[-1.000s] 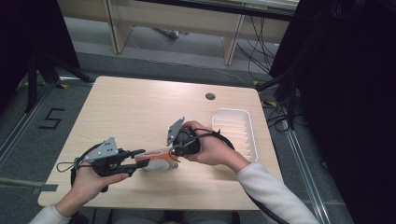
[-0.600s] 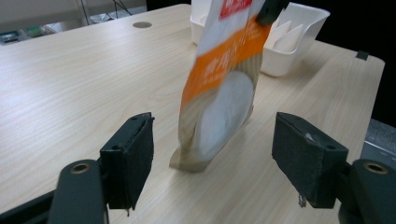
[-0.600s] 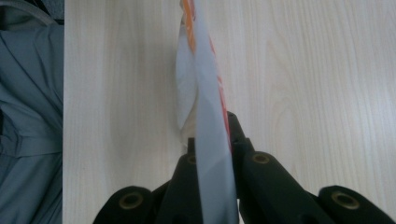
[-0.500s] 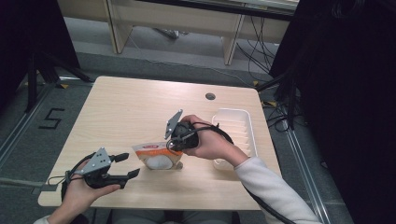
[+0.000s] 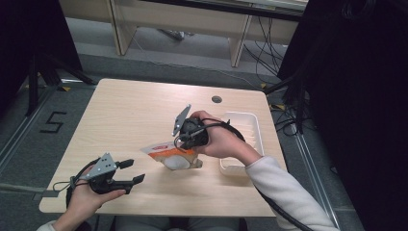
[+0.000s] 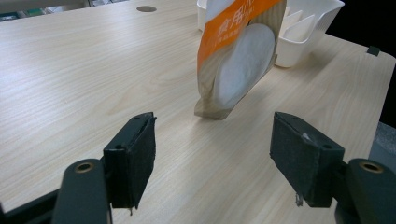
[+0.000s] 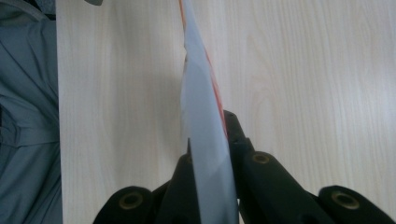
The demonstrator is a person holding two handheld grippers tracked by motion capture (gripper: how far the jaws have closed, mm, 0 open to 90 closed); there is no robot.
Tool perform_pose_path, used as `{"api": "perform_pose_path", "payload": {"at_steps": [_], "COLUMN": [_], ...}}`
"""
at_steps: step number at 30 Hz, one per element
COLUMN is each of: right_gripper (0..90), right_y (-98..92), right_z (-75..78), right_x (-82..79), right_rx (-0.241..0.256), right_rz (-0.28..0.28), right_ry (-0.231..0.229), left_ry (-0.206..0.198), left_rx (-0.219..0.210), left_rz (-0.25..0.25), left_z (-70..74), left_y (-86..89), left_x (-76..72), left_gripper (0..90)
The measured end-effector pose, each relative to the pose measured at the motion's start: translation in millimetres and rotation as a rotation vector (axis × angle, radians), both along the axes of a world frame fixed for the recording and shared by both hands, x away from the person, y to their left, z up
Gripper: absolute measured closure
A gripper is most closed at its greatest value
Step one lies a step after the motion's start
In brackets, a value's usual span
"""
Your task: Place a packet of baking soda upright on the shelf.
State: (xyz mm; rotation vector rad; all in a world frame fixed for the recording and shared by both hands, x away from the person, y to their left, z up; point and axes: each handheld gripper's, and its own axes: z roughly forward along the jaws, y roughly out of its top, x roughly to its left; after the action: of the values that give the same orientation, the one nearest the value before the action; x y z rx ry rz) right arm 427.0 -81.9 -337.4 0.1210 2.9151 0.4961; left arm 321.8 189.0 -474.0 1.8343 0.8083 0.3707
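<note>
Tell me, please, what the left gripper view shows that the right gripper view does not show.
Left gripper view alone: the pouch's printed face, with an orange band and a white round window, its bottom corner resting on the table; the white tray behind it; the left tongs wide open, apart from the pouch.

Right gripper view alone: the pouch edge-on, pinched between the right tongs, and grey clothing past the table's edge.

Both: the pouch and the light wooden table.

Pale matt wood-grain table [image 6: 84, 74]; seemingly papery pouch [image 6: 238, 60].
</note>
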Motion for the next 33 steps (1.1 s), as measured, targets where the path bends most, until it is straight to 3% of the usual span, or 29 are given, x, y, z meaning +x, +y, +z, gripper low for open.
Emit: {"api": "perform_pose_path", "payload": {"at_steps": [2, 6, 9, 11, 13, 14, 18, 19, 20, 22, 24, 25, 26, 27, 30, 31, 32, 33], "right_gripper": [90.0, 90.0, 90.0, 90.0, 90.0, 90.0, 90.0, 90.0, 90.0, 90.0, 90.0, 90.0, 90.0, 90.0, 90.0, 90.0, 90.0, 90.0], "right_y": [-2.3, -5.3, -6.2, -6.1, -6.9, -7.4, -10.2, -10.9, -13.3, -15.3, -16.7, -18.4, -18.4, -20.3, -22.3, -23.3, -25.6, -26.2], "right_z": [3.0, 5.7, 9.8, 11.3, 14.3, 15.5, 21.0, 22.3, 25.9, 28.8, 30.7, 32.7, 32.7, 35.5, 37.7, 38.1, 40.0, 40.8], "right_x": [0.5, 3.3, 4.3, 8.0, 5.4, 7.8, 7.3, 8.7, 7.3, 9.5, 7.9, 11.5, 11.5, 9.5, 10.6, 14.1, 12.0, 13.5], "right_rx": [-0.005, -0.002, -0.008, -0.003, -0.019, -0.014, -0.024, -0.017, -0.021, -0.005, -0.013, -0.005, -0.005, -0.013, -0.011, 0.003, -0.008, -0.002], "right_rz": [-0.026, -0.021, -0.034, 0.002, -0.027, 0.009, -0.014, 0.003, -0.030, -0.010, -0.039, -0.004, -0.004, -0.048, -0.051, -0.014, -0.056, -0.035], "right_ry": [0.010, 0.003, 0.005, -0.021, -0.006, -0.026, -0.027, -0.039, -0.025, -0.042, -0.027, -0.056, -0.056, -0.038, -0.040, -0.056, -0.039, -0.054], "left_ry": [0.010, 0.017, 0.001, 0.013, 0.014, 0.017, 0.020, 0.020, 0.019, 0.022, 0.023, 0.023, 0.023, 0.022, 0.020, 0.021, 0.021, 0.021], "left_rx": [0.000, -0.008, 0.005, -0.006, -0.004, -0.008, -0.015, -0.016, -0.012, -0.008, -0.006, -0.006, -0.005, -0.013, -0.016, -0.018, -0.018, -0.015], "left_rz": [0.000, -0.011, -0.016, -0.008, -0.015, -0.012, -0.016, -0.015, -0.018, -0.012, -0.011, -0.011, -0.011, -0.015, -0.014, -0.013, -0.013, -0.008], "left_z": [-0.5, -1.9, -0.8, -1.1, -1.2, -1.5, -1.7, -1.8, -1.8, -1.6, -1.6, -1.6, -1.6, -1.6, -1.5, -1.5, -1.6, -1.2], "left_y": [0.1, -0.3, 0.4, 0.1, 0.3, -0.3, -1.0, -1.4, -1.2, -1.2, -1.0, -1.0, -1.0, -1.4, -1.3, -1.3, -1.3, -1.2], "left_x": [0.0, 1.0, 1.1, 0.6, 0.6, 0.2, 0.9, 0.8, 0.7, 0.3, 0.5, 0.6, 0.5, 0.6, 0.6, 0.7, 0.8, 0.4], "left_gripper": [31.0, 31.3, 31.6, 31.7, 32.2, 32.5, 32.6, 32.6, 32.6, 32.6, 32.7, 32.7, 32.7, 32.7, 32.7, 32.7, 32.7, 32.7]}}
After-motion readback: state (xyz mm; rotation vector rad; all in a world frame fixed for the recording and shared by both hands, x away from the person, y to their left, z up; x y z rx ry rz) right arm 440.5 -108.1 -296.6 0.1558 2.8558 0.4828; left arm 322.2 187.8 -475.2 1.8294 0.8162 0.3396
